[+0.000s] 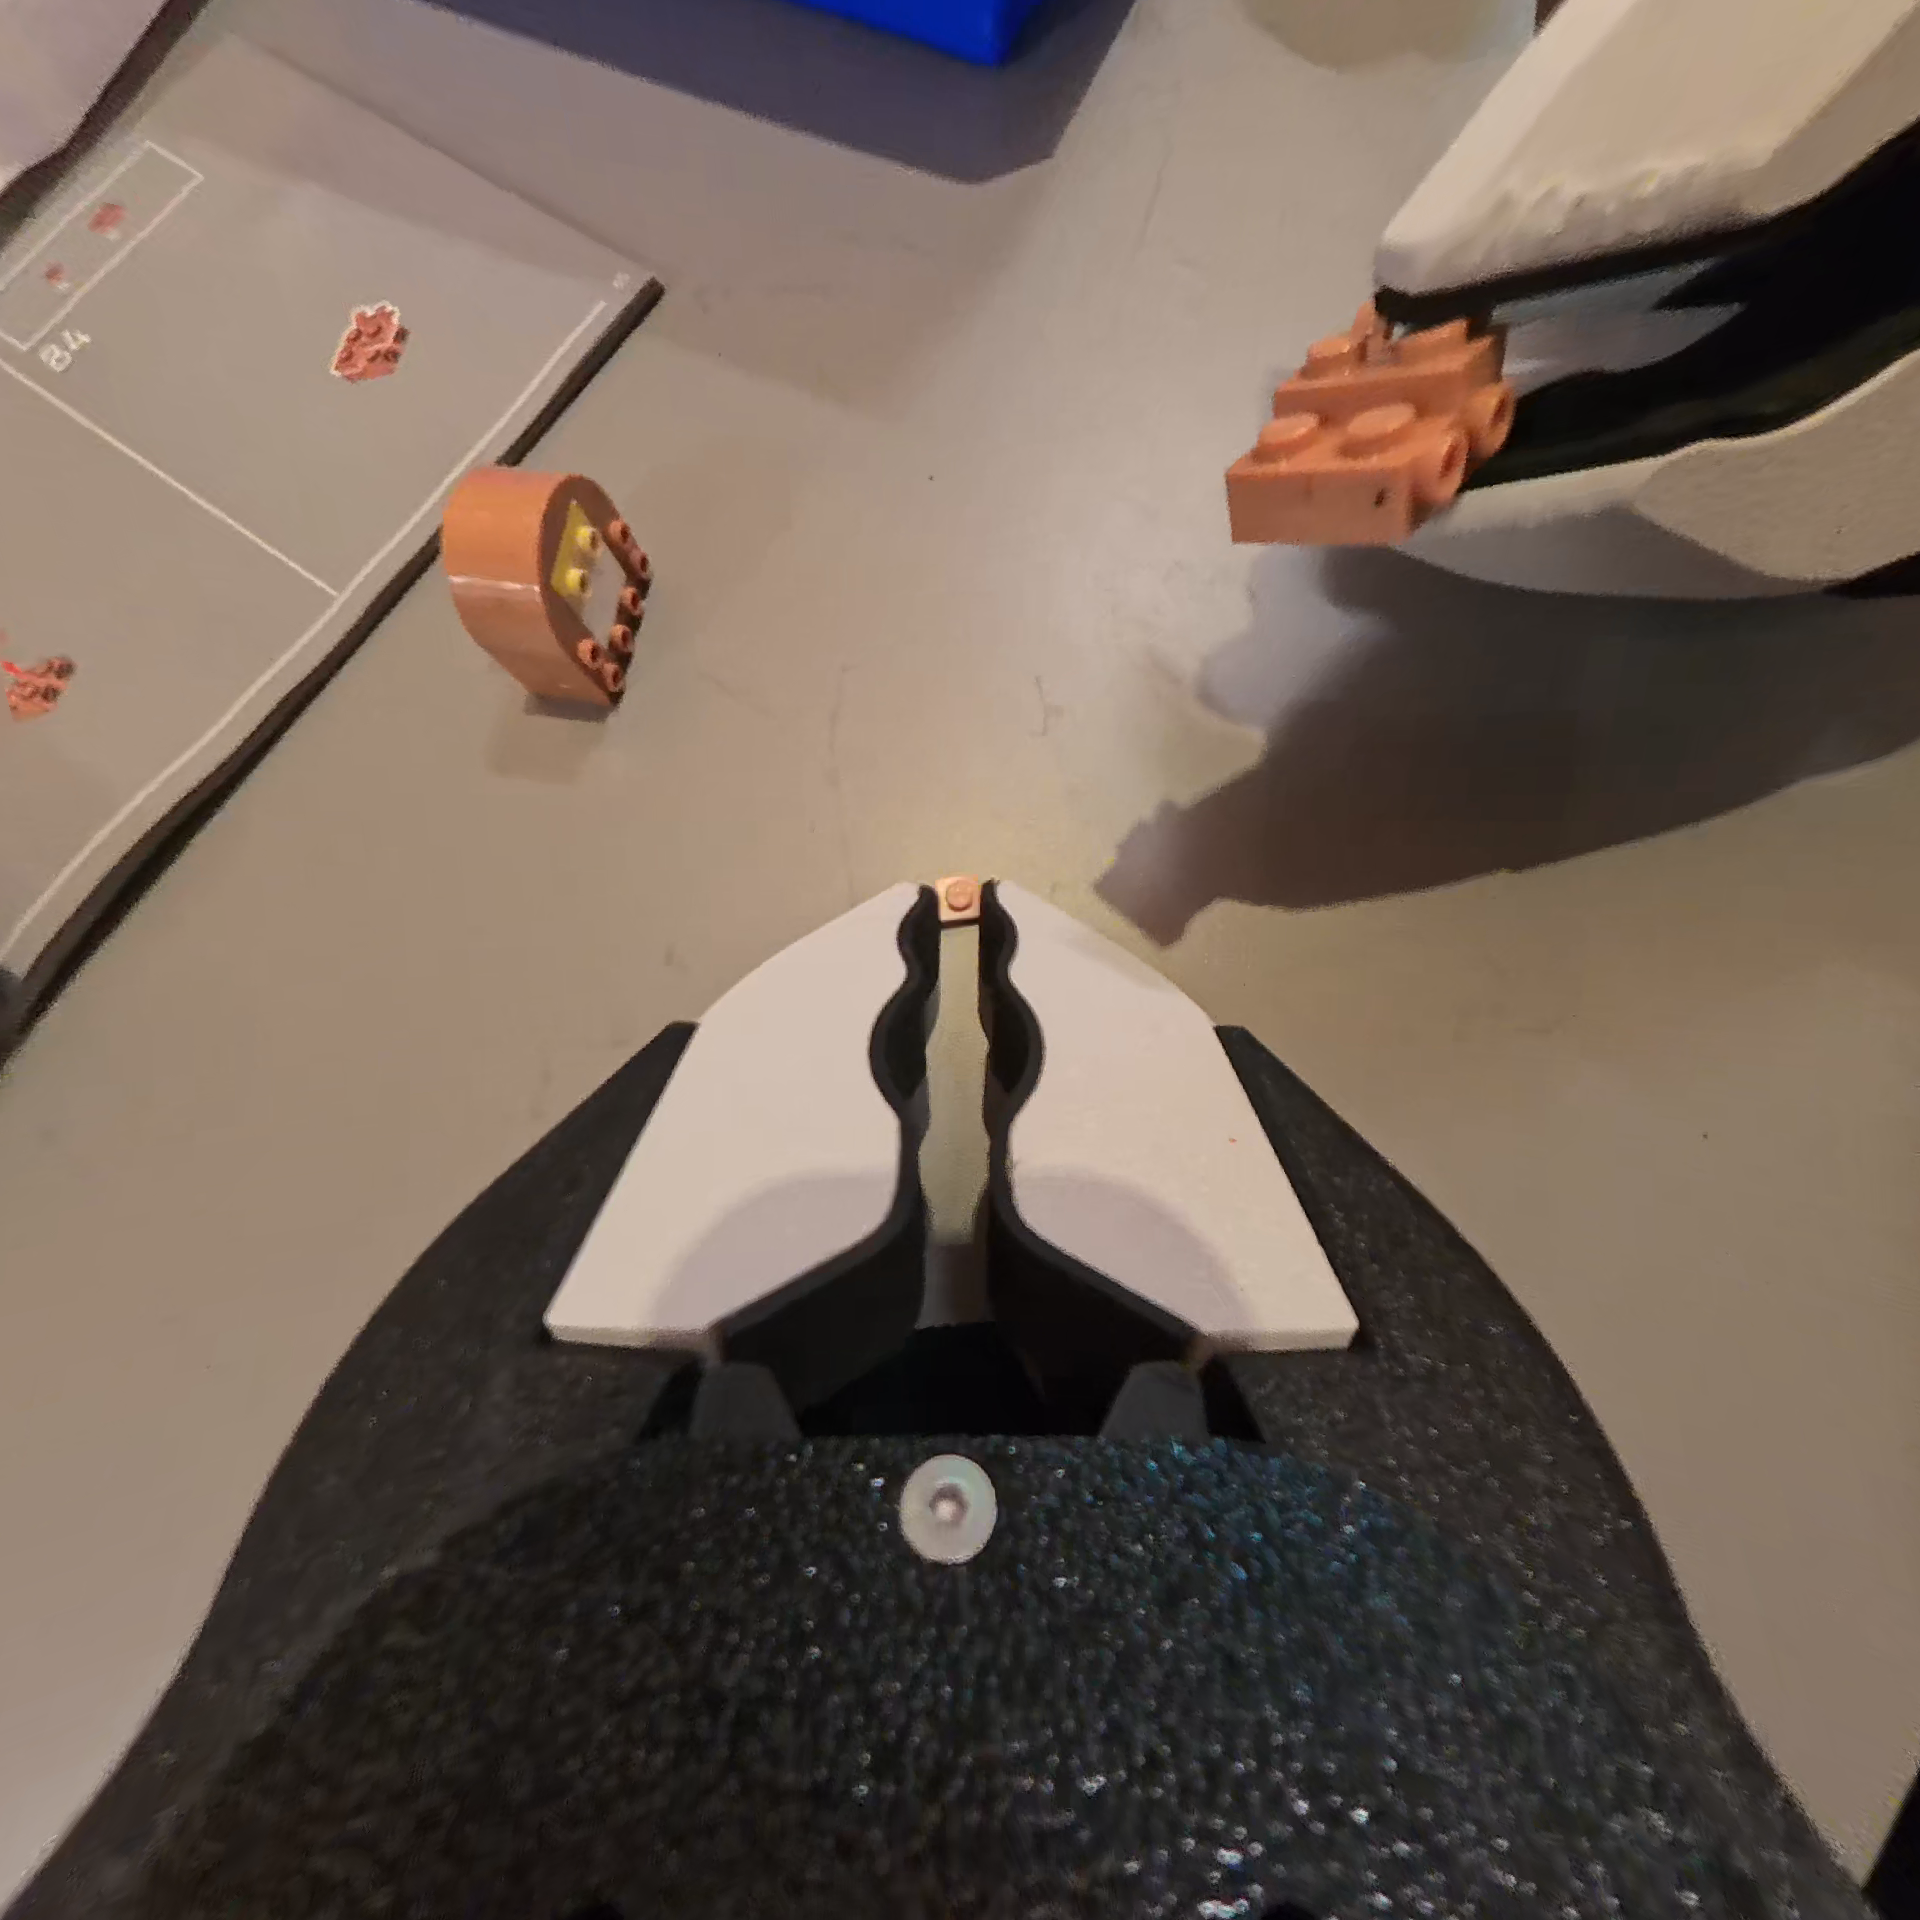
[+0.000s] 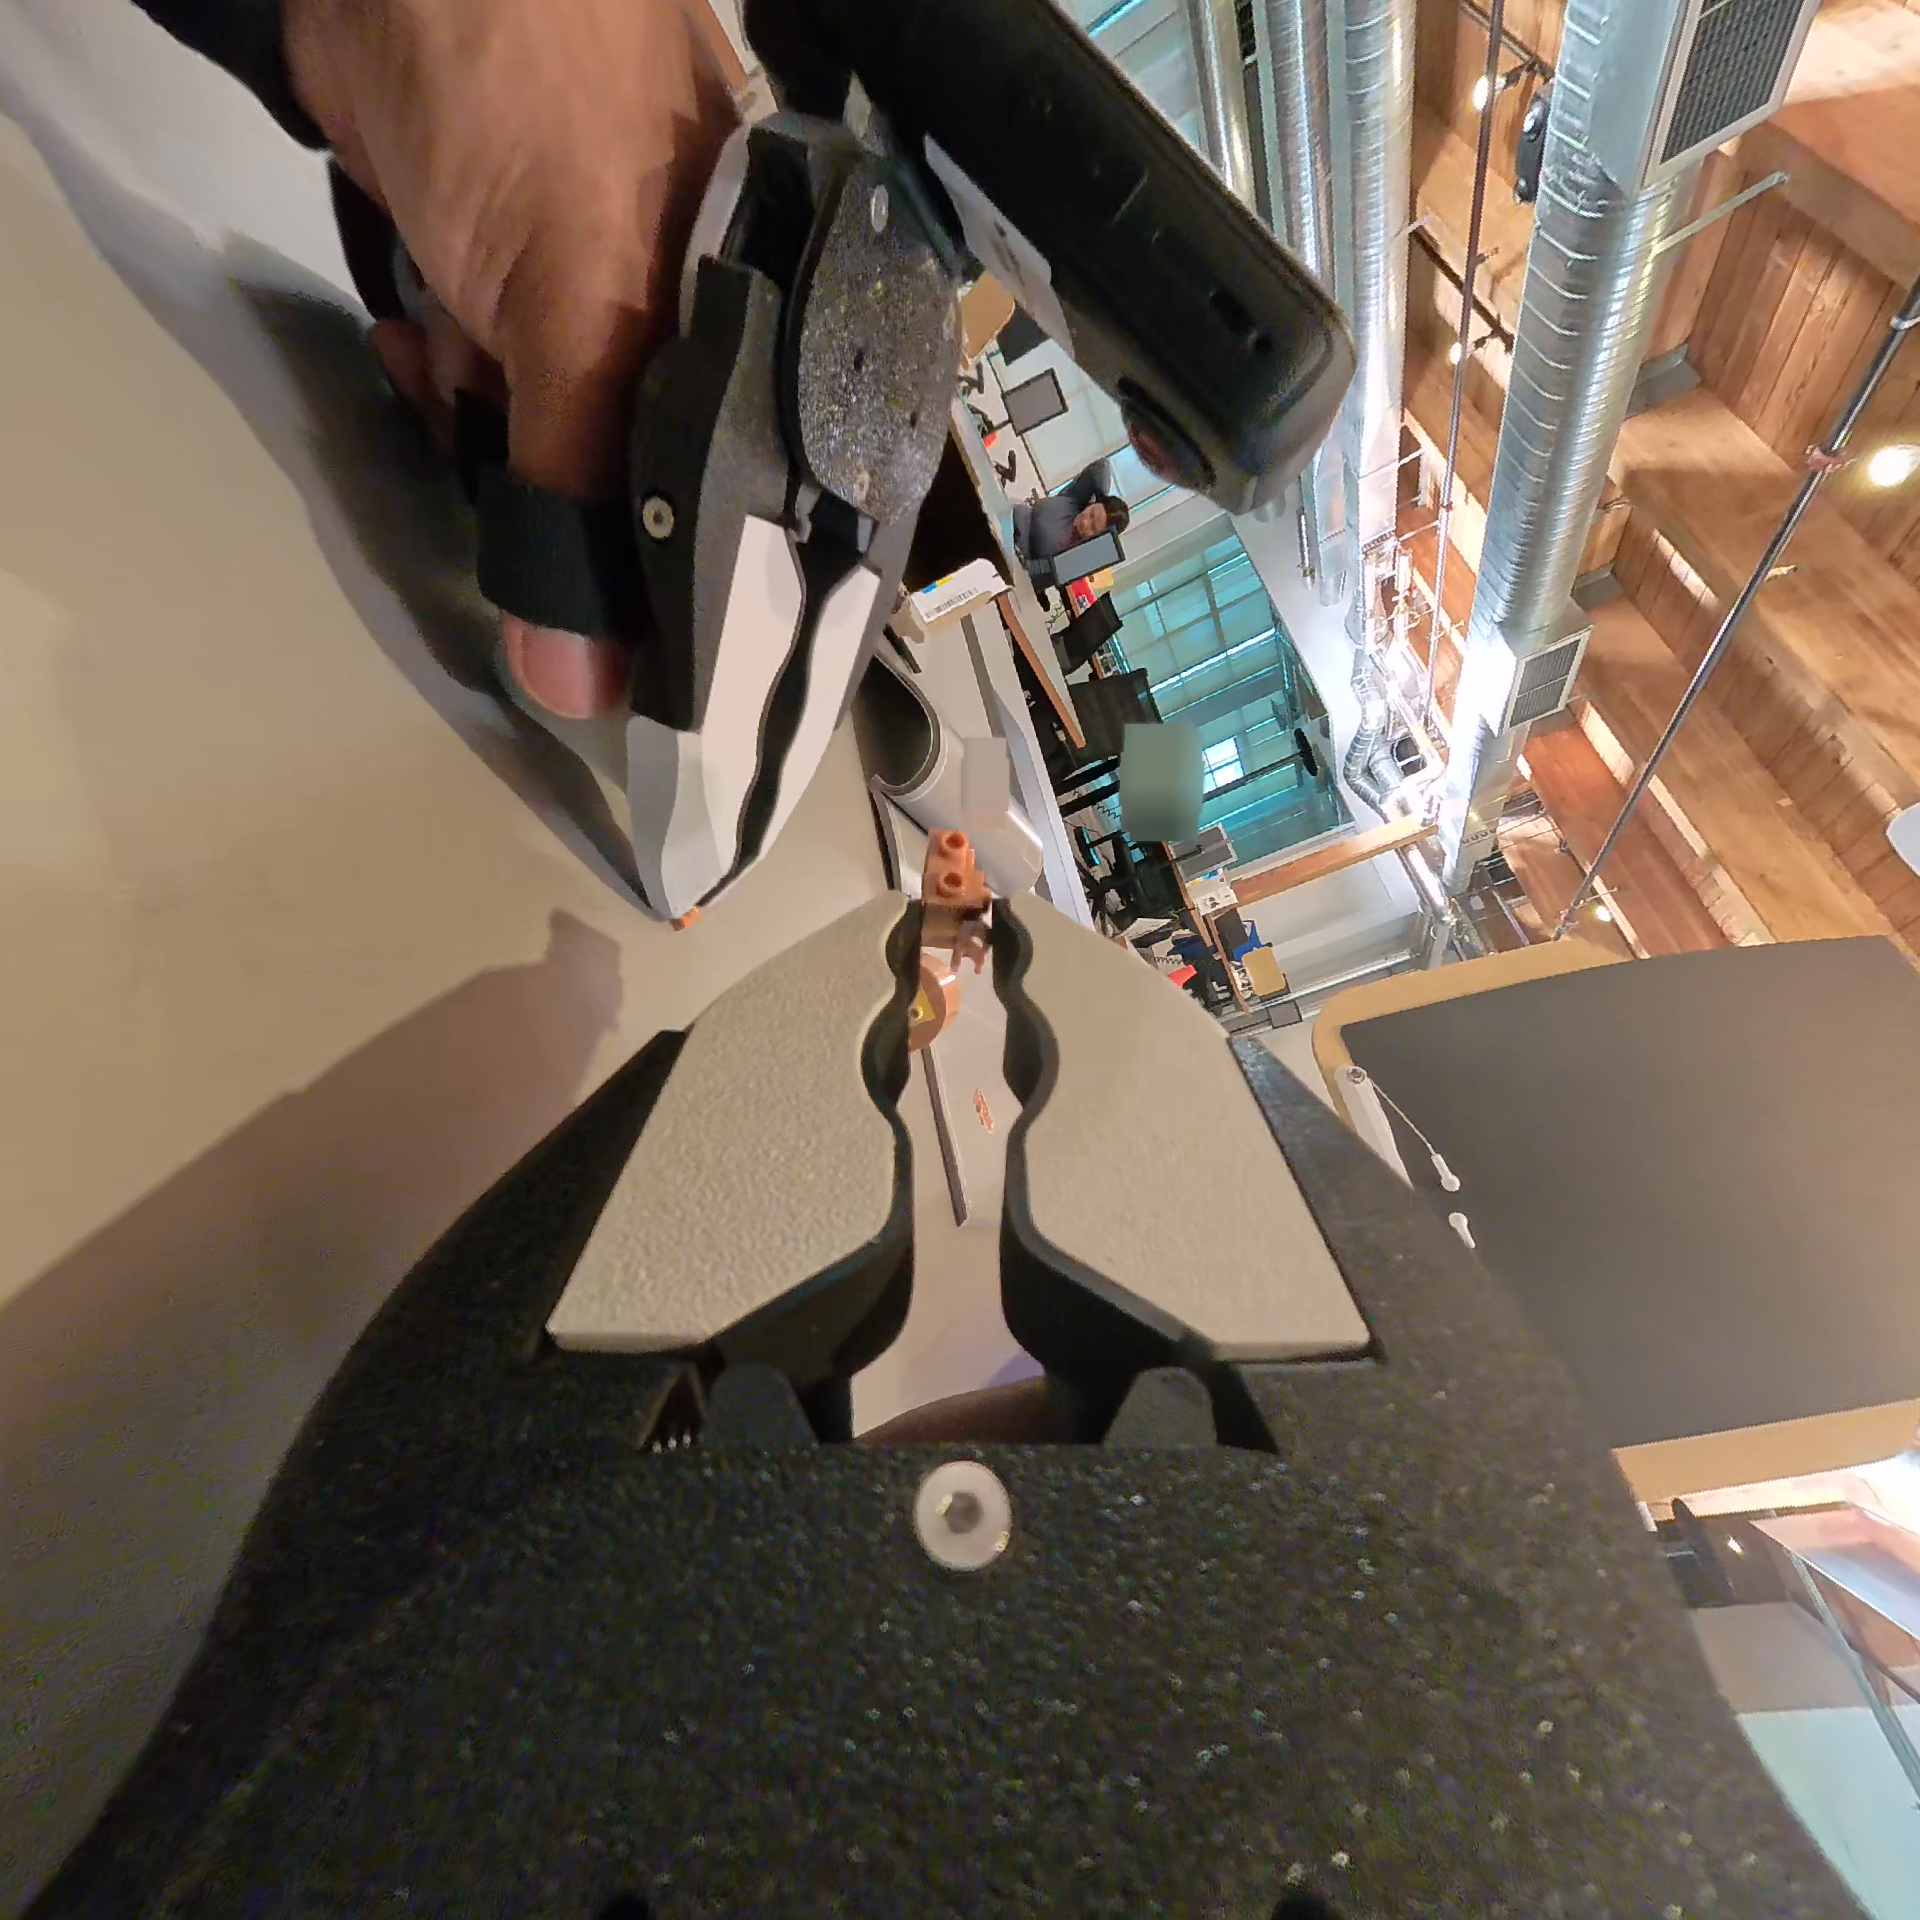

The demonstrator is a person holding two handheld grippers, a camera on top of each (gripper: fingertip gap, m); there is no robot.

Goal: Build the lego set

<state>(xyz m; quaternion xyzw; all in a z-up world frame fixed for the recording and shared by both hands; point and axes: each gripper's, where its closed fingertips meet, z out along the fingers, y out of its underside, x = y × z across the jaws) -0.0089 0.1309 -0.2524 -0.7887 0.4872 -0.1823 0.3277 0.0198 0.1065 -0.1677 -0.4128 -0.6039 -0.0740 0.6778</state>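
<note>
My left gripper point(image 1: 958, 900) is shut on a tiny tan one-stud plate point(image 1: 958, 898), held at the fingertips above the grey table point(image 1: 831, 790). It also shows in the right wrist view point(image 2: 686, 914), held by a hand, with the tan plate at its tip. My right gripper point(image 2: 956, 930) is shut on a tan brick assembly point(image 2: 951, 883) with side studs; in the left wrist view that gripper point(image 1: 1496, 384) sits upper right holding the tan assembly point(image 1: 1361, 447) in the air. A tan rounded piece point(image 1: 540, 587) with a yellow part lies on the table to the left.
An open instruction booklet point(image 1: 208, 499) lies at the left. A blue box point(image 1: 831, 31) stands at the back. In the right wrist view, a hand point(image 2: 520, 260) grips the left gripper and a dark board point(image 2: 1662, 1143) is at the right. The tips of one gripper are about 9 cm away from the tips of the other. It is some 8 cm from my left tips to the tan rounded piece point(image 1: 540, 587).
</note>
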